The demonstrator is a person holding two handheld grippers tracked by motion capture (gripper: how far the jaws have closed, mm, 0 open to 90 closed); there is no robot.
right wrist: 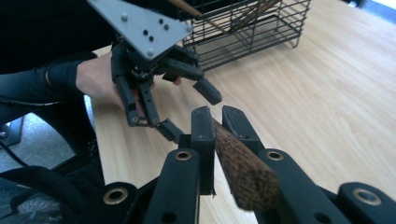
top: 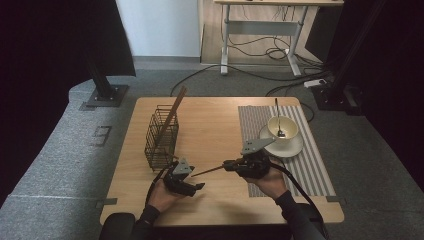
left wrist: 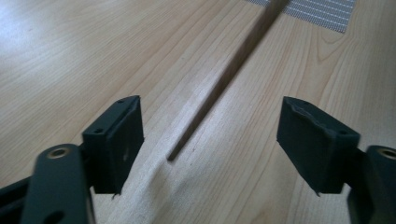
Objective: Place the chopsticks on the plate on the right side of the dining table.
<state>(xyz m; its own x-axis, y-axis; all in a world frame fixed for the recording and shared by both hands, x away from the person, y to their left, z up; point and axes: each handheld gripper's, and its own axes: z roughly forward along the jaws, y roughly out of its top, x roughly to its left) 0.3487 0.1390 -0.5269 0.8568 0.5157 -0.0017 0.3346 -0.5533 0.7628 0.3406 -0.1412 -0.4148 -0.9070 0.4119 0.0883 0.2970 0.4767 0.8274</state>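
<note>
Right tongs [right wrist: 215,122] clamped on my chopstick [right wrist: 233,154], tip reaching between left tongs [top: 196,183], spread wide. One stick already stands in basket [top: 161,137]. My guess: handover, then basket drop left.

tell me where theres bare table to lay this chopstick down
Bare wood lies between the wire basket and the striped mat, and along the near edge. It is crowded where the left gripper faces the right gripper holding the chopstick, and around the cup.
</note>
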